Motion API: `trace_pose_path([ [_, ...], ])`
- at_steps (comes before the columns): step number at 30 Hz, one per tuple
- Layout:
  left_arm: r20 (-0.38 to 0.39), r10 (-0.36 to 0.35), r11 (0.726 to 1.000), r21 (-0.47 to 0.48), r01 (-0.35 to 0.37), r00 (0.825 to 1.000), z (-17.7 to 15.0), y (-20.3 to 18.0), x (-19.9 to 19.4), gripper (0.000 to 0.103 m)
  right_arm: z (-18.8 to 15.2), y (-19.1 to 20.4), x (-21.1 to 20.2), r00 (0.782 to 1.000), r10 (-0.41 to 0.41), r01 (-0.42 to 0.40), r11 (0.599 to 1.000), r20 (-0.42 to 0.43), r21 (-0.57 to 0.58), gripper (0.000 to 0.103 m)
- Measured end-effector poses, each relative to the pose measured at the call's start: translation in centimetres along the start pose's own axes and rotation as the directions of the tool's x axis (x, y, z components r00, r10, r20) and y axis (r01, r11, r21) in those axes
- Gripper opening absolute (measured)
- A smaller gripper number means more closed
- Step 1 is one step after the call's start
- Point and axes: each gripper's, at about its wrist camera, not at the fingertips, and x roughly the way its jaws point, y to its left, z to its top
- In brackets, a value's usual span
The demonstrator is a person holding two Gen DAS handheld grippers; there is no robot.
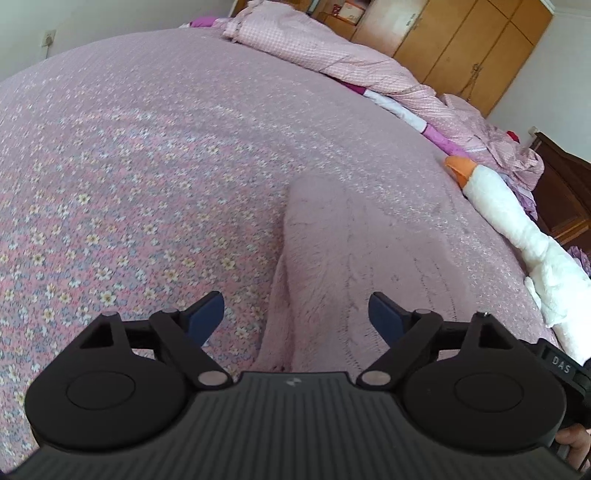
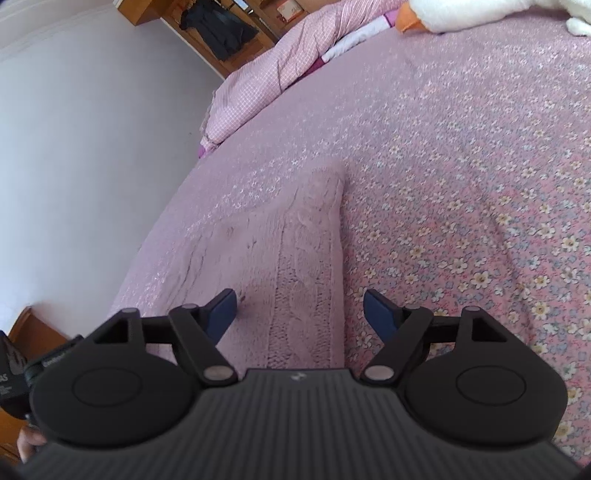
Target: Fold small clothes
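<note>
Both grippers stand released over the bed. Left gripper [image 1: 296,317] has its blue-padded jaws spread wide, clamping nothing; the pale pink knitted garment [image 1: 332,266] lies flat on the bedspread [image 1: 129,166] beneath and ahead of the gap, its left folded edge running between the two pads. Right gripper [image 2: 299,314] is likewise parted, pads off the cloth, with the same garment [image 2: 291,258] under its left pad and the middle of the gap, and the garment's right edge falling inside the right pad.

The garment is a soft, fuzzy knit, with cable ribs that show plainly in the right wrist view and only as faint stitched lines in the left. It is a long folded strip with a rounded far end; its long axis runs away from each camera, along the way the fingers point. The bedspread is thin cotton printed with small flowers, lying smooth.

Only the left wrist view shows the wooden wardrobe [image 1: 461,48] and a wall socket [image 1: 48,37]. Only the right shows a bare white wall [image 2: 74,166] and a dark coat [image 2: 218,29] hanging. Both show the gingham quilt [image 1: 332,55] bunched at the bed's far edge and a white plush goose [image 1: 517,221] with an orange bill.
</note>
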Motion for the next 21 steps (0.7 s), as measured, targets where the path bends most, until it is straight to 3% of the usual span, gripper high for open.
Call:
trace_pose_path([
  [16, -0.121, -0.040, 0.998, -0.050, 0.034, 0.992, 0.6, 1.0, 4.5, 0.092, 2.0, -0.2, 3.1, 0.988, 0.058, -0.066, 0.996, -0.145, -0.058, 0.082],
  [21, -0.134, -0.080, 0.995, -0.071, 0.071, 0.988, 0.6, 1.9, 5.5, 0.096, 2.3, -0.3, 4.8, 0.978, 0.043, -0.061, 0.995, -0.204, -0.084, 0.088],
])
